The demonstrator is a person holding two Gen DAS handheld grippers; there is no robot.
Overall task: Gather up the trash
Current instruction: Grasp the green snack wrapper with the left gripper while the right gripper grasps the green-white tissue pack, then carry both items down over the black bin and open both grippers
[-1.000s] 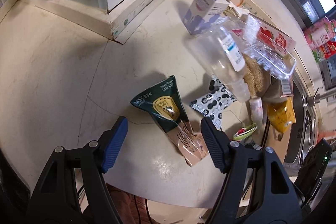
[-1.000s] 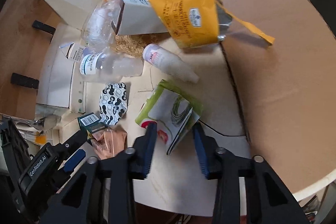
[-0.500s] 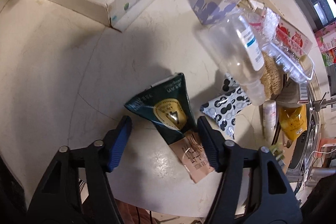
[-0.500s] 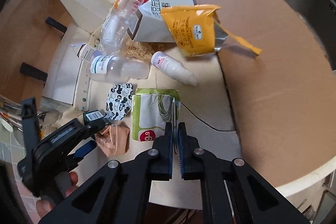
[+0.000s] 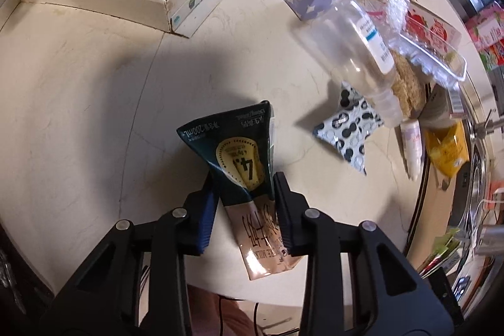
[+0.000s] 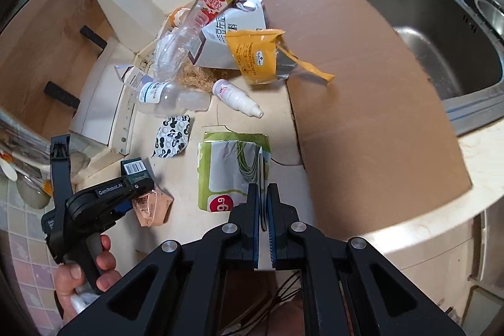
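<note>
Black hand-held gripper (image 5: 244, 203) frames, blue ribbed finger pads (image 5: 206, 218), silver pivot screws, white "GenRobot.AI" lettering

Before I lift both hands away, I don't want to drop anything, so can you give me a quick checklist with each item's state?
1. Right gripper shut on the green and white wrapper: ok.
2. Left gripper jaws closing, dark green carton between them: ok.
3. Left jaws pressing firmly on that carton: cannot tell.
4. Patterned wrapper and small white bottle clear of both grips: ok.
5. Somewhere in view to drop the trash: cannot tell.
</note>
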